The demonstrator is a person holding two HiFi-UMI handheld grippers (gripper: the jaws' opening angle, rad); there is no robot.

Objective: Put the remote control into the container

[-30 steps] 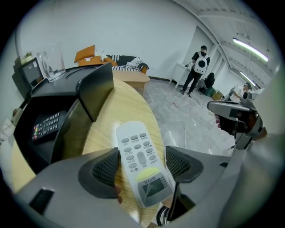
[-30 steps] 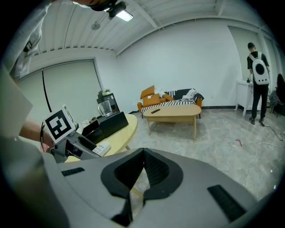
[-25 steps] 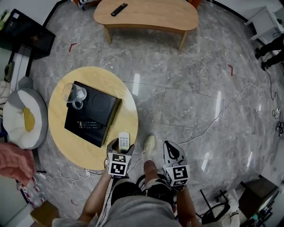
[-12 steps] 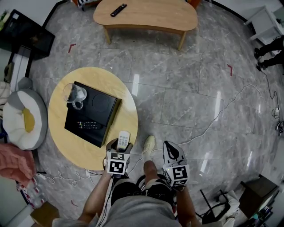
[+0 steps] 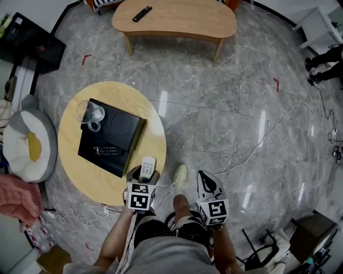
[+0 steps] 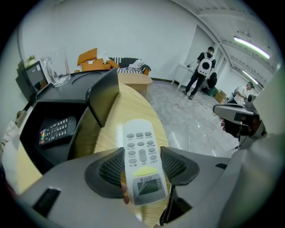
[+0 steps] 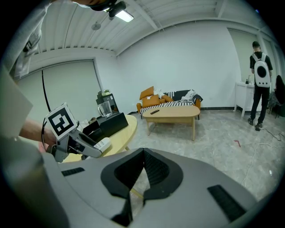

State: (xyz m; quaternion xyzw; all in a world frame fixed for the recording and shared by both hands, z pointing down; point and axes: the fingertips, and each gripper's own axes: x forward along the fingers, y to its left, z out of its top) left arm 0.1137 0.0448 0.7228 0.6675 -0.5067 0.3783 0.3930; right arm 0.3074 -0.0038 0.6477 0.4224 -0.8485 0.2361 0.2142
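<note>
A round yellow worktop [image 5: 75, 176] stands on the grey marble floor [image 5: 214, 118] and carries a black box [image 5: 128, 140] across its middle. A white remote [image 5: 148, 167] is at its 5 o'clock edge. At the floor's 12 o'clock, an oblong wooden worktop [image 5: 198, 21] bears a dark remote [image 5: 142, 13] near its 10 o'clock end.

This looks like a living room staged inside a lab or office. A sofa [image 7: 167, 99] with orange cushions, a long wooden coffee table [image 5: 177, 18] and a round wooden table [image 5: 155, 139] stand on a polished stone-tile floor [image 5: 225, 118]. Red tape marks [image 5: 276, 84], a loose cable [image 5: 292, 111], bare white walls and a ceiling strip light [image 7: 124, 15] give it away as a workplace.
</note>
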